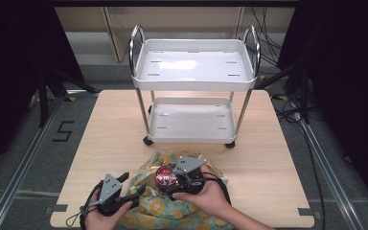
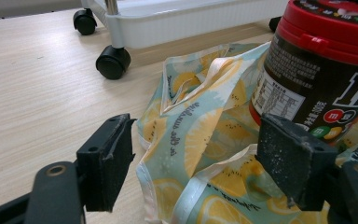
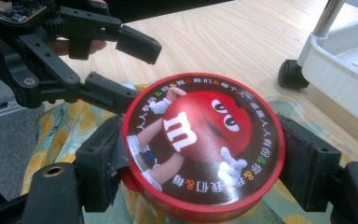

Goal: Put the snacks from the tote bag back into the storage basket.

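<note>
Right gripper (image 1: pixel 170 184) clamps a red-lidded candy jar (image 1: pixel 165 176) above the lemon-print bag (image 1: pixel 172 203) in the high view; beyond it stands a white cart (image 1: pixel 194 84) with two bare shelves. Left gripper (image 2: pixel 193 161), in its own view, is spread wide around the bag's edge (image 2: pixel 200 140), gripping nothing, the jar (image 2: pixel 307 79) just right. Right gripper view: both jaws press the jar's (image 3: pixel 203 149) sides, the bag (image 3: pixel 70 126) beneath.

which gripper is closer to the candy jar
Right. The right gripper has its jaws clamped on the candy jar at its lid; the left gripper, open, sits beside it over the lemon-print bag.
</note>
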Demonstrator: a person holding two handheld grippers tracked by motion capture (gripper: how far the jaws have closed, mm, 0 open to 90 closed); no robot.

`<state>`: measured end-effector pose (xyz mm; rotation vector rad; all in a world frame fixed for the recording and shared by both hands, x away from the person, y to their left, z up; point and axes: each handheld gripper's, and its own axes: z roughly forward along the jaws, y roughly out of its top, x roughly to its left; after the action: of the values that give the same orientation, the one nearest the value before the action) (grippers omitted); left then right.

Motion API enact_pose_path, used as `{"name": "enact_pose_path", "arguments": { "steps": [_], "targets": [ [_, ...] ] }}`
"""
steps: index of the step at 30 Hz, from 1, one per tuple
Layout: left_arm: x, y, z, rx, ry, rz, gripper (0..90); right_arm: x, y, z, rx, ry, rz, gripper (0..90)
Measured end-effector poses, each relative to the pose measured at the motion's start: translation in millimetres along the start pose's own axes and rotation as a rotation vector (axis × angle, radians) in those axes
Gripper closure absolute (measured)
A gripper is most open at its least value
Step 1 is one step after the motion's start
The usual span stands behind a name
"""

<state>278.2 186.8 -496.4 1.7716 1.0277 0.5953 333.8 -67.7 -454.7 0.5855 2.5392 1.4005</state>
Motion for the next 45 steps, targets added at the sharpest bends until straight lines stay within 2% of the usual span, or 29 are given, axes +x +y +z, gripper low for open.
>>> {"name": "enact_pose_path", "arguments": {
  "steps": [1,3,4,9,11,12,18,21,23,25,32,33,36,40,42,45],
  "targets": [
    [0.0,0.0,0.0,0.000,0.000,0.001,26.3,-1.2,0.5,-0.2,-0.006,0.001,-0.013,26.3],
    [-0.3,0.1,-0.1,0.000,0.003,-0.003,26.4,0.1,0.9,-0.8,-0.012,-0.003,0.010,26.3],
    [-0.3,0.1,-0.2,0.000,0.003,-0.002,26.4,-1.3,1.6,-0.6,-0.017,0.003,-0.010,26.3],
    [-0.4,0.3,-0.4,-0.003,0.005,-0.001,26.4,-2.5,3.6,-3.8,-0.017,-0.007,-0.007,26.2],
    [-0.4,0.1,-0.3,0.000,0.003,0.000,26.4,-1.5,3.8,-4.6,-0.019,-0.011,0.009,26.2],
    [-0.4,0.1,-0.2,-0.001,0.002,-0.001,26.4,-2.8,4.2,-4.4,-0.024,-0.012,-0.006,26.3],
    [-0.4,0.1,-0.3,0.000,0.003,0.000,26.3,-3.5,4.7,-4.7,-0.030,-0.017,-0.011,26.3],
    [-0.4,0.2,-0.4,-0.001,0.004,-0.001,26.4,-3.1,6.1,-8.1,-0.020,-0.017,0.015,26.3],
    [-0.5,0.1,-0.3,0.000,0.003,-0.001,26.4,-4.7,6.7,-7.7,-0.037,-0.022,-0.003,26.3],
    [-0.6,0.1,-0.3,0.000,0.004,-0.001,26.4,-4.9,7.1,-8.6,-0.030,-0.014,-0.004,26.3],
    [-0.5,0.1,-0.3,0.000,0.004,-0.001,26.4,-5.0,8.5,-11.4,-0.030,-0.024,0.023,26.3],
    [-0.6,0.1,-0.3,0.000,0.004,0.000,26.4,-6.4,8.6,-10.0,-0.046,-0.028,-0.003,26.3],
    [-0.6,0.1,-0.3,0.000,0.004,0.000,26.3,-5.5,9.3,-12.0,-0.038,-0.027,0.025,26.3],
    [-0.6,0.1,-0.2,0.000,0.004,-0.001,26.3,-7.6,10.7,-13.4,-0.042,-0.029,0.004,26.3],
    [-0.4,0.2,-0.1,0.000,0.003,0.006,26.4,-7.5,11.0,-14.7,-0.037,-0.030,0.022,26.3],
    [-0.4,0.2,0.0,-0.001,0.001,0.005,26.4,-8.8,11.1,-14.1,-0.048,-0.037,0.019,26.3]
  ]
}}
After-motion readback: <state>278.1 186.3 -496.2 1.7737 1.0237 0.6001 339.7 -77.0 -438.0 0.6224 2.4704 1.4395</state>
